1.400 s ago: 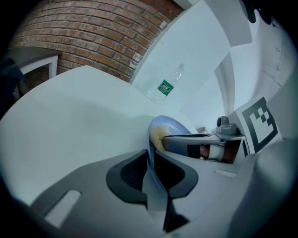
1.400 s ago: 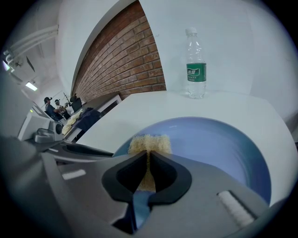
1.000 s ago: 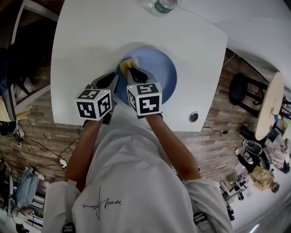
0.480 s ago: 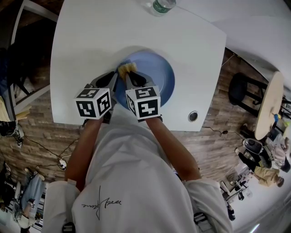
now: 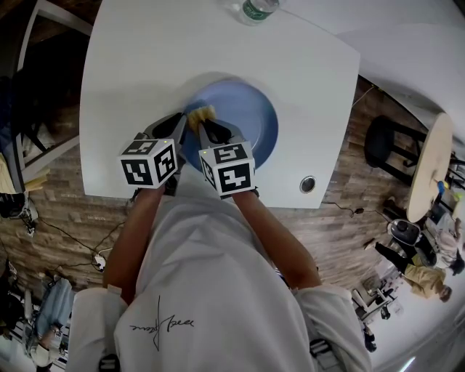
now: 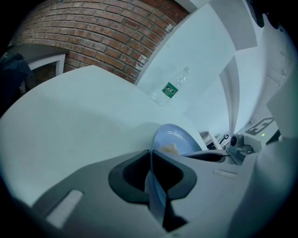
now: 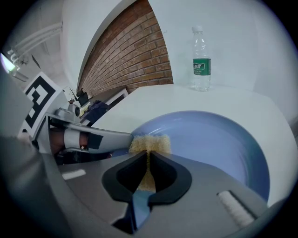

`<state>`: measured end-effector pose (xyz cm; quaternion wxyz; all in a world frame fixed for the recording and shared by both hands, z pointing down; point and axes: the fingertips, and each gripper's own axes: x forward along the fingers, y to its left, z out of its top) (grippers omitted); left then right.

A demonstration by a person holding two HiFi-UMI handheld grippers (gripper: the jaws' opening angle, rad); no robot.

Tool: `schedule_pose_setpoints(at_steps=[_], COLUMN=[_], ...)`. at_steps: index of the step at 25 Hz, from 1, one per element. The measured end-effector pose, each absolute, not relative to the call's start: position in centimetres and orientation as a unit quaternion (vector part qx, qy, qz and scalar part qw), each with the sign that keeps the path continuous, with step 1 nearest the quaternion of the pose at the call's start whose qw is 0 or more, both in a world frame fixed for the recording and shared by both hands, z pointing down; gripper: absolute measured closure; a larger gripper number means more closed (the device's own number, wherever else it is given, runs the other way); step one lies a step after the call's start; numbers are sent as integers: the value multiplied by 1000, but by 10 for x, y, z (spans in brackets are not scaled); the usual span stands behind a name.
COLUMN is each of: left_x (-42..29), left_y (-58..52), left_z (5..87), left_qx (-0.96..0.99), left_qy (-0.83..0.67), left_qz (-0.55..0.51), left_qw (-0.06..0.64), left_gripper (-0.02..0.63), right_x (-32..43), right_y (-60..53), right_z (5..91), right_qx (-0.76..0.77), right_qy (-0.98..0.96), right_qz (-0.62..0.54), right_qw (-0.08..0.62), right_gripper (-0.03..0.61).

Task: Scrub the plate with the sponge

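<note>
My left hand-held gripper (image 5: 183,125) is clamped narrow on the left rim of the blue plate (image 5: 251,116); in the left gripper view its jaws (image 6: 151,157) meet on that thin rim, with the plate (image 6: 177,137) running away beyond them. My right hand-held gripper (image 5: 204,125) sits just beside the left one, its jaws pinched on the yellow sponge (image 5: 201,112); in the right gripper view the sponge (image 7: 149,143) sticks out past the jaw tips (image 7: 148,158) and lies on the plate (image 7: 214,139) close to its left rim, right next to the other gripper's fingers. The plate lies flat on the white desk (image 5: 138,65), nearer the near edge than the far one and a little toward the right side. A clear water bottle with a green label (image 5: 259,9) stands at the far edge of the desk, well apart from the plate; a small round grommet (image 5: 309,184) sits near the near right corner.
</note>
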<state>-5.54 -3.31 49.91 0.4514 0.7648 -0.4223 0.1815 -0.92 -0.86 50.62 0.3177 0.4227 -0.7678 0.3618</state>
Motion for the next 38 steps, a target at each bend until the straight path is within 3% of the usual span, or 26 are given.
schedule_pose_setpoints(at_steps=[38], left_x=[-56], left_y=[-31], left_z=[498], left_qx=[764], left_qy=[-437], left_qz=[172], left_qw=[443], left_gripper=[580], right_x=[-22], right_y=[41], right_z=[507], right_qx=[234], right_qy=[-812], right_qz=[414], right_qw=[339], right_gripper=[552])
